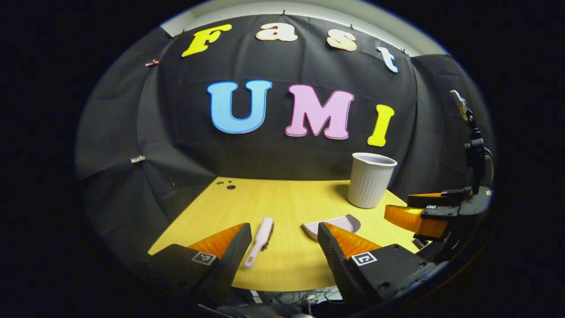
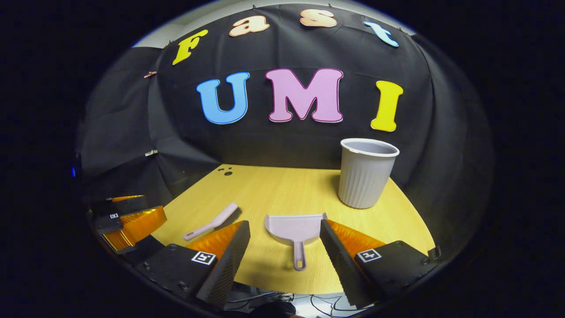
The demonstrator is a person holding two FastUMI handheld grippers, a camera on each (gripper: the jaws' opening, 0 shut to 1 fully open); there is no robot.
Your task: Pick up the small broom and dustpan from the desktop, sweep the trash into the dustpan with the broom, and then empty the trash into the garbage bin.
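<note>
A pink hand broom (image 1: 259,240) lies on the wooden desktop (image 1: 282,203) just ahead of my left gripper (image 1: 283,227), which is open with nothing between its fingers. The lilac dustpan (image 2: 295,229) lies flat, its handle pointing toward me, right between the fingers of my right gripper (image 2: 284,224), which is open and apart from it. In the left gripper view the dustpan (image 1: 337,223) is partly hidden behind one finger. The broom (image 2: 212,225) lies left of the dustpan. A few small dark bits (image 2: 226,171) sit at the far left of the desktop.
A grey ribbed garbage bin (image 2: 366,172) stands upright at the back right of the desktop (image 2: 282,194). The right gripper (image 1: 399,204) hovers at the table's right edge, the left gripper (image 2: 154,205) off its left edge. Cables hang below the near edge.
</note>
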